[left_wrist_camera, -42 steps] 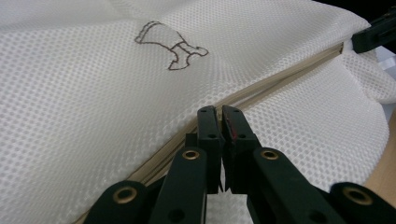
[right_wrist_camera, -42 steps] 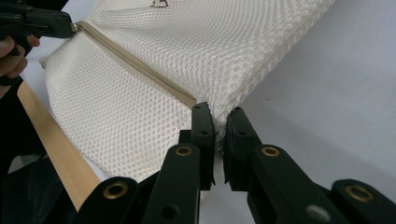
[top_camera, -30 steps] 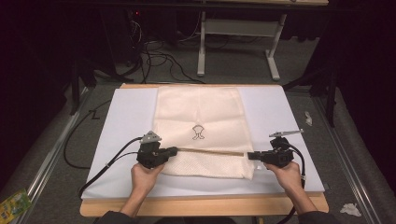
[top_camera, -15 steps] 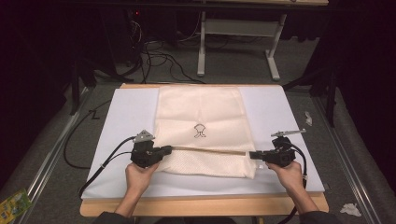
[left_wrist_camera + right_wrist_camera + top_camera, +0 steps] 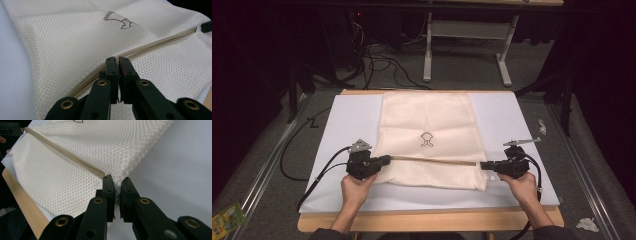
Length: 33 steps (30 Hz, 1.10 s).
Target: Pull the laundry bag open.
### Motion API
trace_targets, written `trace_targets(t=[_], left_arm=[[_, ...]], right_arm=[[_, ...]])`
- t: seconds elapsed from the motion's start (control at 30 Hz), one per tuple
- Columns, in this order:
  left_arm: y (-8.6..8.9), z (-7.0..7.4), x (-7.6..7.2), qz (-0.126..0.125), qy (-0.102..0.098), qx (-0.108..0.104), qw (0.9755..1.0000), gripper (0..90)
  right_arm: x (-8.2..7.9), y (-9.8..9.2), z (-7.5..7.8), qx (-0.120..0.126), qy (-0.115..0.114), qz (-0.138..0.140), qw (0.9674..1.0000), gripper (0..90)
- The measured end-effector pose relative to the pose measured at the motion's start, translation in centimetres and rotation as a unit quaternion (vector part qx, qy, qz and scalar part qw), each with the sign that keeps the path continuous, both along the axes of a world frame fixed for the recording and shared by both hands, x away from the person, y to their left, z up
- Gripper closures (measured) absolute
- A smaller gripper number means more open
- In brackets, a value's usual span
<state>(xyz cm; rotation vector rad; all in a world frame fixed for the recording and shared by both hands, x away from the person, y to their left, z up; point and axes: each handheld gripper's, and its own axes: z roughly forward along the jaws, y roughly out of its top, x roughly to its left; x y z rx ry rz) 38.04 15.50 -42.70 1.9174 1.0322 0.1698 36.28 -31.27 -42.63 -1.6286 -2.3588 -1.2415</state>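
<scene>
A cream mesh bag (image 5: 427,120) with a small dark emblem (image 5: 427,140) lies flat on a white sheet (image 5: 352,115). A tan zipper (image 5: 437,161) runs across its near part, pulled into a straight line. My left gripper (image 5: 387,159) is shut on the zipper's left end, and in the left gripper view its jaws (image 5: 118,61) pinch the mesh at the zipper seam (image 5: 160,43). My right gripper (image 5: 483,164) is shut on the bag's right end, where the jaws (image 5: 117,182) clamp the corner beside the zipper (image 5: 65,153). A hand holds each gripper.
The sheet covers a wooden table whose front edge (image 5: 427,220) shows below the hands. Dark floor with cables (image 5: 382,57) and a desk frame (image 5: 462,30) lies behind. A crumpled scrap (image 5: 586,224) and a green packet (image 5: 227,217) lie on the floor.
My left gripper has shifted slightly to the left with the bag's edge, drawing the zipper straighter. The right gripper has stayed where it was.
</scene>
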Motion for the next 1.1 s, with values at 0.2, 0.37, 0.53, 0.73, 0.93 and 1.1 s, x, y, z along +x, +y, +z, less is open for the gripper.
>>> trace_targets(t=[0.2, 0.37, 0.53, 0.73, 0.93, 1.1], left_arm=[[0.6, 0.1, -0.1, 0.007, -0.004, 0.003, 1.0000, 87.3], [0.8, 0.1, 0.0, 0.011, -0.005, -0.002, 0.9999, 87.3], [0.8, 0.1, -0.2, 0.023, -0.017, 0.020, 0.9994, 87.3], [1.3, 0.3, -0.4, 0.030, -0.024, 0.031, 0.9988, 87.3], [1.5, 0.2, -0.3, 0.032, -0.021, 0.028, 0.9989, 87.3], [1.7, 0.2, -0.2, 0.032, -0.018, 0.025, 0.9990, 87.3]], right_arm=[[0.1, 0.1, 0.0, -0.004, -0.001, 0.000, 1.0000, 85.6], [0.1, 0.1, 0.1, -0.001, -0.002, -0.001, 1.0000, 85.6], [0.2, 0.2, 0.1, -0.006, -0.002, -0.003, 1.0000, 85.5], [0.3, -0.1, 0.1, -0.011, -0.003, -0.011, 0.9999, 85.6], [0.4, 0.0, 0.0, -0.010, -0.003, -0.012, 0.9999, 85.5], [0.5, -0.1, 0.0, -0.011, -0.002, -0.013, 0.9999, 85.5]])
